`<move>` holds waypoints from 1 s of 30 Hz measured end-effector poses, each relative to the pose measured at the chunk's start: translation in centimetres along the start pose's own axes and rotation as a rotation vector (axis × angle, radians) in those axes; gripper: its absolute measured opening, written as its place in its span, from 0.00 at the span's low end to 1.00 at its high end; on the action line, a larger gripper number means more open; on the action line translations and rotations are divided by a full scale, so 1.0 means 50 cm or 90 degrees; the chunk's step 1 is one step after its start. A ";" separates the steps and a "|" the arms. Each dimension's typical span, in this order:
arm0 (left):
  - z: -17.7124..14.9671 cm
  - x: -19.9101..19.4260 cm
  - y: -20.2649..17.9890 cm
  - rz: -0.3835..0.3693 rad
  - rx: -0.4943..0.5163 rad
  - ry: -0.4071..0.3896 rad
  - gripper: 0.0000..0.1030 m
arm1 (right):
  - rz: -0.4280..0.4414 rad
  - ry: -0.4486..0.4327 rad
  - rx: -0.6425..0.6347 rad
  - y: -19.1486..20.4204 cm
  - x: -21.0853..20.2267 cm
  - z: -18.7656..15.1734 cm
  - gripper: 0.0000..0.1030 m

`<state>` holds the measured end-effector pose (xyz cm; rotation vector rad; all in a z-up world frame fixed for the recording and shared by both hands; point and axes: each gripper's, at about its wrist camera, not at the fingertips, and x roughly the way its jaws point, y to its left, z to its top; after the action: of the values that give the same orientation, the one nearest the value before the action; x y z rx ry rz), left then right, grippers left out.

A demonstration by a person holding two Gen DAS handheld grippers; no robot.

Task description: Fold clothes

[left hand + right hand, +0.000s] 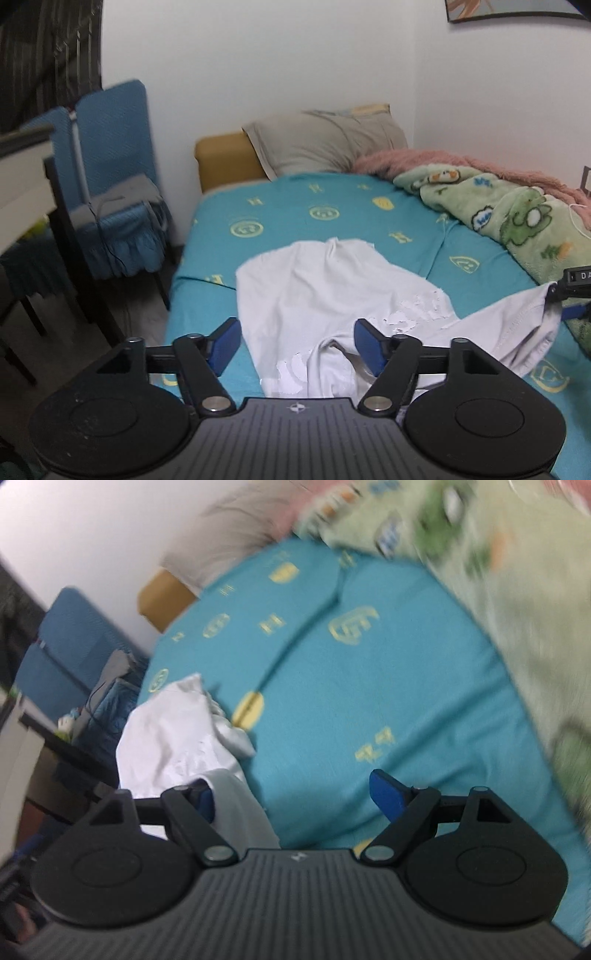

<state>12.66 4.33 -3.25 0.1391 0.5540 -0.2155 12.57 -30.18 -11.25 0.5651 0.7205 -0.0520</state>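
I am holding my left gripper [295, 345] over the near end of the white shirt [306, 288], its jaws standing spread, blue pads apart and pressing on nothing; the cloth lies below and between them. The shirt is lying crumpled on the bed [369, 221], on the teal sheet with yellow emblems, stretching from my jaws toward 12 o'clock. One part of it is trailing out toward 3 o'clock, where its hemmed edge is hanging lifted at my right gripper [570, 295], seen only partly at the picture's edge.

In the right wrist view, which is blurred, my right gripper [299, 797] is also standing with jaws spread wide. A fold of the white shirt [177, 734] is draping over the left pad, while the right pad is bare above the sheet; whether the cloth is merely hanging there or caught I cannot tell.

At 12 o'clock a grey pillow [325, 144] is leaning at the head of the bed, and at 2 o'clock a green blanket [517, 218] with frog pictures is lying bunched beside a pink one [424, 158]. At 9 o'clock blue chairs [110, 170] are standing next to the bed.
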 end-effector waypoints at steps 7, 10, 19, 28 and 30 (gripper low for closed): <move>-0.029 0.000 -0.068 -0.041 0.092 -0.009 0.71 | -0.008 0.060 0.033 -0.031 -0.034 -0.016 0.81; -0.066 0.020 -0.138 -0.078 0.188 -0.007 0.69 | 0.001 0.105 0.136 -0.079 -0.030 -0.033 0.81; -0.147 0.131 -0.250 -0.004 0.368 -0.014 0.43 | 0.037 0.128 0.261 -0.125 -0.034 -0.056 0.83; -0.083 0.103 -0.183 -0.014 0.210 -0.063 0.08 | 0.080 -0.018 0.052 -0.039 -0.098 -0.021 0.83; -0.059 0.071 -0.172 -0.034 0.170 -0.085 0.07 | 0.109 -0.027 -0.042 0.012 -0.102 -0.027 0.83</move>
<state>12.04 -4.01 -8.26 0.3667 0.3946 -0.3484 8.02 -29.74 -8.52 0.5593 0.6275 0.1186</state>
